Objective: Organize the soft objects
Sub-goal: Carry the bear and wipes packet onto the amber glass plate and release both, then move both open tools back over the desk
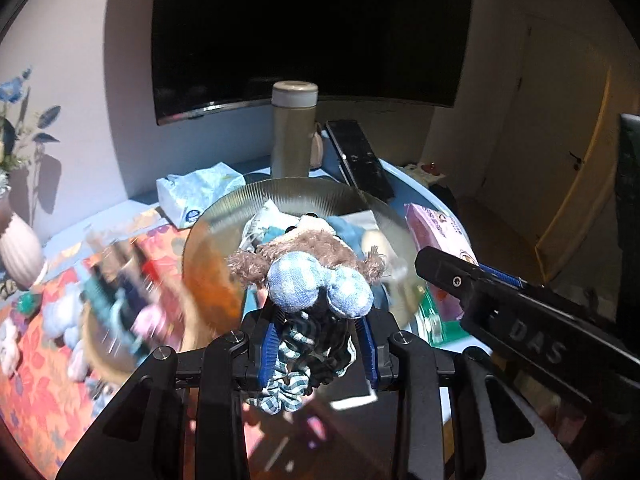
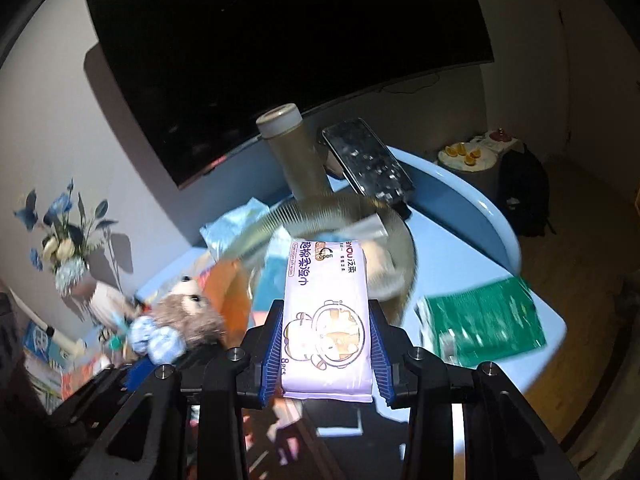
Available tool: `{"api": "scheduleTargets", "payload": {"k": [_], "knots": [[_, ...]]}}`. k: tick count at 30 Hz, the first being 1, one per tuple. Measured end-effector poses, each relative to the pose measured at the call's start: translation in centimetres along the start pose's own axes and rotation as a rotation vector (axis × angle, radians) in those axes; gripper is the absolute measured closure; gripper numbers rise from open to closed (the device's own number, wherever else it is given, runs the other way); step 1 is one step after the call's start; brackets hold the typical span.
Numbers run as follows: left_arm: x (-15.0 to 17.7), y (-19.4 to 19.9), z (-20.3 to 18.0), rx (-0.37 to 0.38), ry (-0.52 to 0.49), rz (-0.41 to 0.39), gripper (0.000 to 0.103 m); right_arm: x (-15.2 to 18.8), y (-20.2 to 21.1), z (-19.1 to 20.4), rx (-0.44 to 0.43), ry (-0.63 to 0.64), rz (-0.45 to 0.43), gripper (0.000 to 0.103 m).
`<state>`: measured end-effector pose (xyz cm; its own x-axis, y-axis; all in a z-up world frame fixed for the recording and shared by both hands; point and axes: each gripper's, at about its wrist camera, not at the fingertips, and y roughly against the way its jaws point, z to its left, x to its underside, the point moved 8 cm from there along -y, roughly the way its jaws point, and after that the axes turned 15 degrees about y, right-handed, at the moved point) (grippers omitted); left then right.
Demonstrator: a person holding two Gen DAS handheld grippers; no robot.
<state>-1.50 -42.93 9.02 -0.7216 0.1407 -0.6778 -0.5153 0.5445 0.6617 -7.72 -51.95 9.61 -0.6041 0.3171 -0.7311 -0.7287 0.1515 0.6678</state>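
Left gripper pinches plush toy; right gripper pinches wipes pack. Both look soft and light: hold mid-body.

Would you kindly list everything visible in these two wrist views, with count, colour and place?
plush toy: one, brown with blue checked feet, held by left gripper.
wipes pack: one, lilac, held by right gripper.
glass bowl: one, clear and ribbed, mid table, soft items inside.
bottle: one, beige, behind the bowl.
remote: one, black, right of the bottle.
tissue pack: one, pale blue, left of the bowl.
green packet: one, table's right edge.
vase: one, white, far left, with blue flowers.
television: one, black, on the wall.
left gripper: black with blue pads.
right gripper: same.
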Motion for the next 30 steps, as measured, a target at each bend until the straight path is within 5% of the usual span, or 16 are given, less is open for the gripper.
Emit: {"api": "scheduleTargets", "payload": {"k": [8, 10, 13, 18, 22, 30], "knots": [[-2.1, -4.6, 0.7, -0.043, 0.007, 0.018, 0.065, -3.4, -5.4, -0.6, -0.156, -0.094, -0.01, 0.064], [-2.3, -5.4, 1.1, -0.064, -0.001, 0.019, 0.059, -3.5, -6.7, -1.0, -0.168, -0.118, 0.013, 0.047], [-2.3, -5.9, 1.6, -0.086, -0.012, 0.027, 0.059, -3.6, -7.1, -1.6, -0.188, -0.13, 0.007, 0.044], [-2.3, -4.8, 1.4, -0.057, -0.007, 0.012, 0.056, -3.1, -5.8, -2.5, -0.186, -0.142, -0.013, 0.044], [-2.0, -3.2, 0.9, -0.03, -0.013, -0.023, 0.033, -2.7, -4.6, -2.6, -0.186, -0.147, -0.019, 0.044], [-1.3, 2.7, 0.3, 0.074, -0.032, -0.088, 0.032, -1.7, -0.7, -1.9, -0.179, -0.137, -0.056, 0.044]]}}
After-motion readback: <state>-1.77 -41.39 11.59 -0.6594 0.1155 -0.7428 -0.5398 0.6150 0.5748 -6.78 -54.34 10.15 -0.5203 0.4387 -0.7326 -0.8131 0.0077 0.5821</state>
